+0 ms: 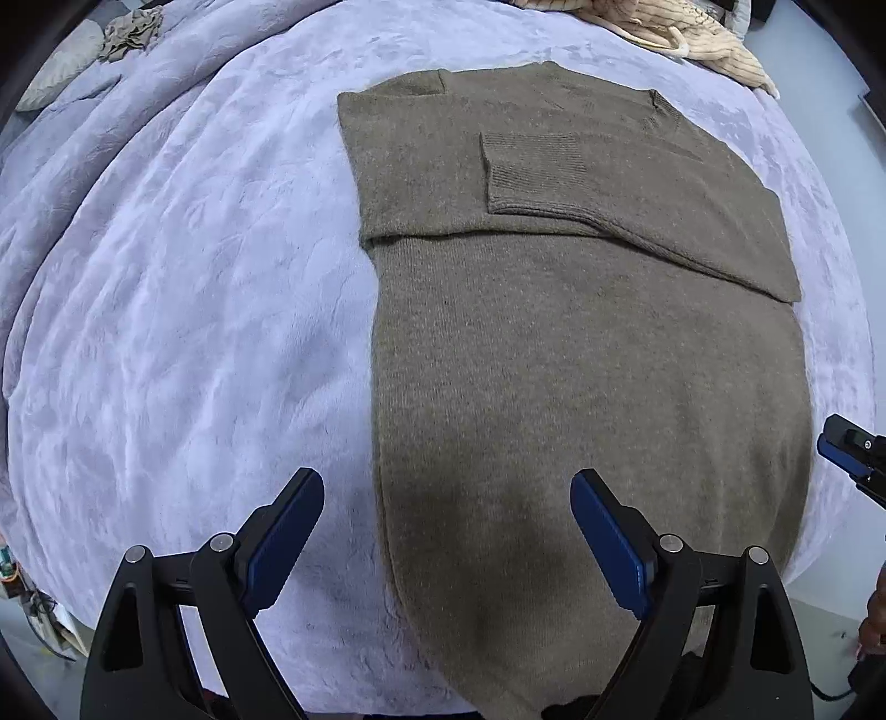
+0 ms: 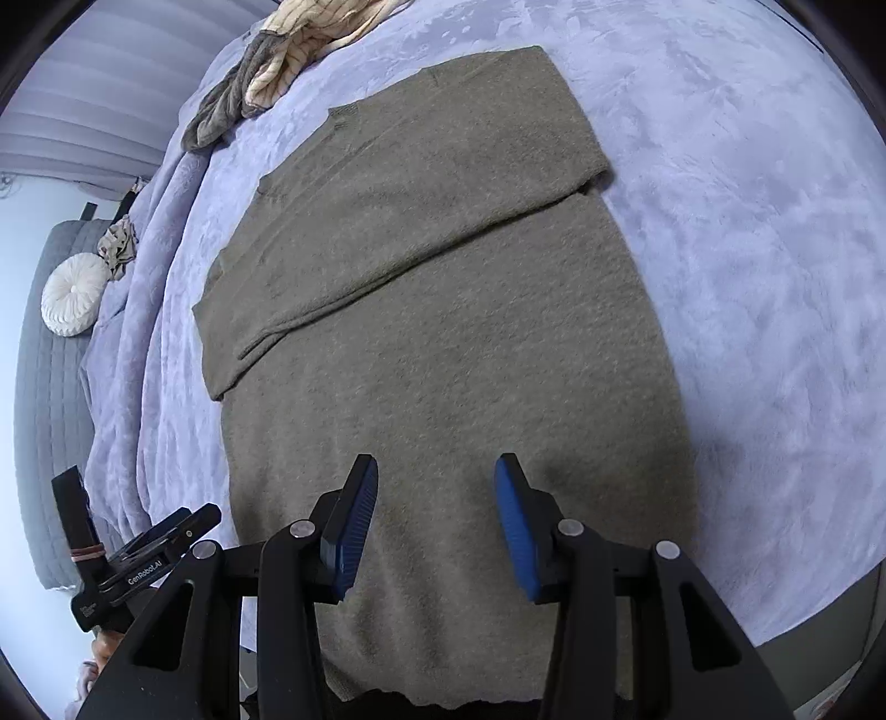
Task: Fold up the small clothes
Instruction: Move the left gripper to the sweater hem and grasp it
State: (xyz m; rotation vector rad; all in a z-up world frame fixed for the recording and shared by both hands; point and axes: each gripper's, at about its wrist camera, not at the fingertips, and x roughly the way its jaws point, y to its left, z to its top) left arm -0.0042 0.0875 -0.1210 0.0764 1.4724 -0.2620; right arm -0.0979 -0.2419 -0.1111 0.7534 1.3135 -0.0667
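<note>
An olive-brown knit sweater [image 1: 581,360] lies flat on a lavender blanket [image 1: 194,332], both sleeves folded across its chest; a ribbed cuff [image 1: 531,171] lies on top. My left gripper [image 1: 446,531] is open and empty, above the sweater's near left edge. My right gripper [image 2: 437,520] is open and empty, above the sweater [image 2: 443,310] near its hem. The right gripper's tip also shows at the left wrist view's right edge [image 1: 847,448], and the left gripper at the right wrist view's lower left [image 2: 155,548].
A cream striped garment [image 1: 681,33] and a grey garment [image 2: 221,105] are piled at the far end of the blanket. A crumpled beige cloth [image 1: 133,30] lies at far left. A round white cushion [image 2: 75,302] rests on grey bedding.
</note>
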